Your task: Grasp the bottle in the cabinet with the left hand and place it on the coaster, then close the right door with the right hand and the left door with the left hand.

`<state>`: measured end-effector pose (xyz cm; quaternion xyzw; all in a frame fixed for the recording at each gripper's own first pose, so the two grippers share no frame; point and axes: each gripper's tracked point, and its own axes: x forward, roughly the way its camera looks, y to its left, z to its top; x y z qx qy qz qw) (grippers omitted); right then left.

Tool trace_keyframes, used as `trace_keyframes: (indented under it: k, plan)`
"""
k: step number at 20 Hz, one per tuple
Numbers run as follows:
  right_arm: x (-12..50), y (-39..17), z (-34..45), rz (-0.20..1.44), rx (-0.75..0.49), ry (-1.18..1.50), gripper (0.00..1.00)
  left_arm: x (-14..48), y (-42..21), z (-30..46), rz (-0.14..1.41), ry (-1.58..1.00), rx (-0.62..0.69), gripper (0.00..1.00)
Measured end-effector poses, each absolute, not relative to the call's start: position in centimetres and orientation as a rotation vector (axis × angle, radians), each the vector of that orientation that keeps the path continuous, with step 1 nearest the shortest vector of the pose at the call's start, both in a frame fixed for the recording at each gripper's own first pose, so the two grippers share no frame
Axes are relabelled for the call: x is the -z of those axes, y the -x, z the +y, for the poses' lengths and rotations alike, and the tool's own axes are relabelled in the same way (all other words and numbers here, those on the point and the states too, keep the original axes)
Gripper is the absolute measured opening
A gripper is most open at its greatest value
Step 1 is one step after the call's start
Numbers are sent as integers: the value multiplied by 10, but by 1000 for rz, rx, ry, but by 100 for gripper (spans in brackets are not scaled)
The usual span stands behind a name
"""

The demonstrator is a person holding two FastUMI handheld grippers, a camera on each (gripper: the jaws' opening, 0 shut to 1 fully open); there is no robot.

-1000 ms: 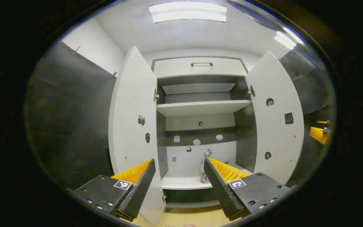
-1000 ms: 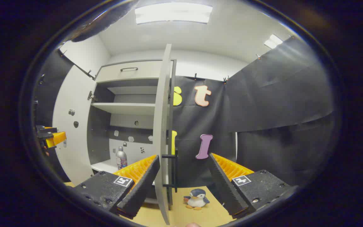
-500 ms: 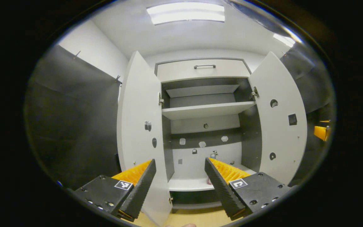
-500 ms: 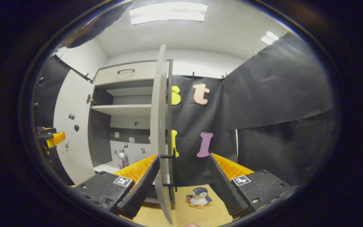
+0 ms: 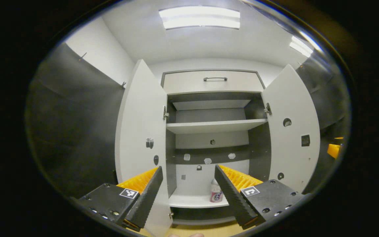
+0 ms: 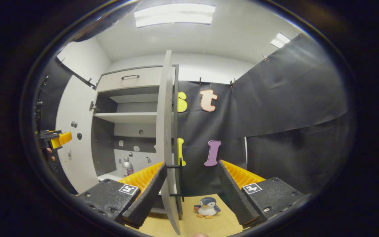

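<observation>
A silver bottle [image 5: 215,193] with a pink label stands on the lowest shelf of the open white cabinet [image 5: 214,126]; one of my left gripper's fingers hides part of it. My left gripper [image 5: 188,169] is open and empty, well in front of the cabinet and facing into it. The left door [image 5: 141,131] and the right door [image 5: 291,131] both stand wide open. In the right gripper view the bottle [image 6: 127,167] shows inside the cabinet, and the right door [image 6: 167,141] stands edge-on between the fingers of my open, empty right gripper [image 6: 192,164], with its black handle [image 6: 180,179] just beyond them.
A penguin toy [image 6: 206,207] sits on the wooden floor beside the right door. The left gripper [image 6: 57,139], held by a hand, appears at the far left of the right gripper view. The right gripper [image 5: 333,150] peeks in at the far right of the left gripper view.
The cabinet has slid lower in the left gripper view, and the bottle has come back out from behind the finger. The right gripper view has barely shifted. Both grippers stay open.
</observation>
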<state>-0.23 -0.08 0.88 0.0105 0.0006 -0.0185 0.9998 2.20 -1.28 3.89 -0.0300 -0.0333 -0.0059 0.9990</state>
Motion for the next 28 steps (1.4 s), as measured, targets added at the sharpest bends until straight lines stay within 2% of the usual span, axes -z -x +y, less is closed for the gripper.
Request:
trace_keyframes:
  k: [3,4,5,7,9,10,11,12,13,21,22,26,28]
  plan:
    - [-3,6,-10,14,58,-22,100,-31,-37,-28,-60,82,29,99]
    - [-1,7,-15,20,71,-18,100,-28,-40,-36,-53,101,46,96]
    - [1,11,-19,23,83,-17,100,-23,-46,-45,-45,113,69,100]
    - [2,18,-27,27,108,-17,100,-17,-59,-55,-29,111,93,100]
    - [2,25,-37,26,141,-12,100,-7,-74,-66,-16,110,126,96]
    - [2,29,-42,25,156,-10,100,1,-83,-75,2,116,157,100]
    - [2,33,-46,26,173,-7,100,11,-91,-82,31,123,175,100]
    - [3,37,-51,29,189,-2,100,20,-101,-86,48,131,180,96]
    - [4,41,-56,31,208,3,100,28,-114,-88,66,135,187,100]
    - [6,62,-86,40,333,9,100,83,-169,-124,143,88,242,100]
    - [5,63,-88,38,345,12,100,90,-175,-126,155,81,242,96]
    - [11,62,-86,48,361,23,100,118,-204,-134,185,71,249,100]
    - [12,61,-82,49,361,41,99,134,-220,-139,203,60,254,96]
